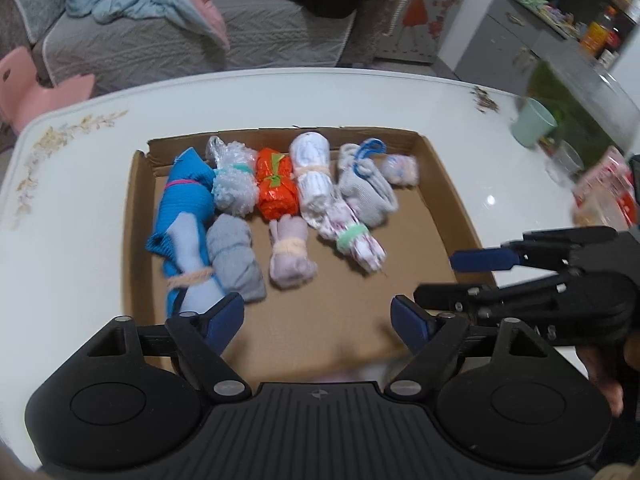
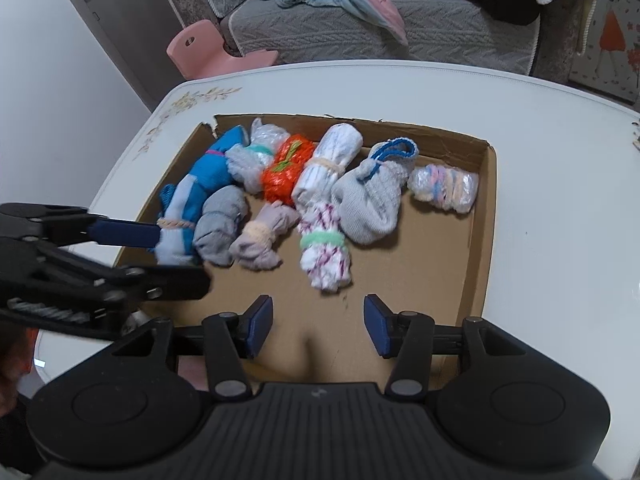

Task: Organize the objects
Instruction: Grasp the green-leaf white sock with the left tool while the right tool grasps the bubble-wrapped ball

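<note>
Both my grippers hang above the near end of the box [image 1: 440,152], a shallow cardboard tray on the white table [image 1: 80,240], and neither holds anything. My left gripper [image 1: 318,322] stands wide, with only bare cardboard between its pads; my right gripper [image 2: 319,330] is narrower but also parted, with nothing between its pads. I judge this a gap between placements: the bundles lie in the box, my jaws are free, and the next move calls for finding another loose item to carry in, or for straightening what is here. Something pale and blurred sits at the near edge just under my left gripper, but I cannot tell what it is. I count ten tied bundles. In the back row are six: a long blue roll [image 2: 208,176], a clear bubbly one [image 2: 256,156], an orange one [image 2: 286,174], a white one [image 2: 328,168], a grey sock with a blue loop [image 2: 372,200] and a small pastel one [image 2: 444,188], which lies apart at the right end. In front are four: a light blue roll [image 2: 174,232] lying on the blue one, a grey roll [image 2: 218,228], a lilac one [image 2: 260,240] and a white-and-purple one with a green band [image 2: 326,244]. The right half of the box floor is bare, so a new bundle would fit there. A mint cup [image 1: 534,122] stands on the table beyond the box.
</note>
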### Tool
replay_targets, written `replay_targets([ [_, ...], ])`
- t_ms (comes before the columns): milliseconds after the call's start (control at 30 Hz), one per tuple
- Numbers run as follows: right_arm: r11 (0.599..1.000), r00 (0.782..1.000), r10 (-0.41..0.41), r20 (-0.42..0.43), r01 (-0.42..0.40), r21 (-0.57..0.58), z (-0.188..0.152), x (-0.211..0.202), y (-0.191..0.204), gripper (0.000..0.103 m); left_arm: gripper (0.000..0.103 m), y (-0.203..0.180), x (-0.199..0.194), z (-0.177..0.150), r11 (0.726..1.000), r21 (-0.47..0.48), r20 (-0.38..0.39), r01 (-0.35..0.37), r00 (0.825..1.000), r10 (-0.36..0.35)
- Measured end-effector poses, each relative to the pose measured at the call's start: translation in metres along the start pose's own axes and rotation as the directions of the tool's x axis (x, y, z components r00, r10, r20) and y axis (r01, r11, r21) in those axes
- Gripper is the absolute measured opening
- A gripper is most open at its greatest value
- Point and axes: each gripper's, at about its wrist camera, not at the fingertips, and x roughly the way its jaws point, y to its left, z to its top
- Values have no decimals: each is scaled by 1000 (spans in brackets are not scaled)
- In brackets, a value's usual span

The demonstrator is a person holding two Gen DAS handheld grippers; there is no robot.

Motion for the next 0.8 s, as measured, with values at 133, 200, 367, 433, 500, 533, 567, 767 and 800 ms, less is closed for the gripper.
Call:
replay_targets([
  [133,1000,1000,18,19,-18,8,-20,-19,7,54,92,8,-29,-19,999,27,-1,-28,1000,28],
  [200,1000,1000,23,14,-23,-3,-34,-27,13,60,96,19,-36,-30,995,44,-3,-84,996,84],
  [367,999,999,13,-53,-15,-38,-63,-20,32,62,98,60,-31,-57,980,-36,-70,-197,978,194],
  [433,1000,998,4,-70,-5,-17,-64,-13,34,62,98,68,-22,-64,971,-51,-78,-232,971,228],
  [500,1000,997,0,-82,1,11,-62,-4,33,61,96,64,-11,-72,970,6,-85,-244,966,244],
  [533,1000,996,-8,-87,10,24,-60,1,32,61,94,58,-6,-76,964,57,-89,-259,961,263],
  [567,999,995,-15,-96,18,32,-59,6,32,60,93,52,-3,-80,958,109,-83,-265,958,275],
  [767,996,990,-31,-140,43,82,-64,19,27,58,93,30,17,-96,925,299,-20,-233,968,250],
  [800,995,990,-37,-139,49,88,-66,18,26,58,92,30,20,-97,928,299,-28,-224,970,243],
])
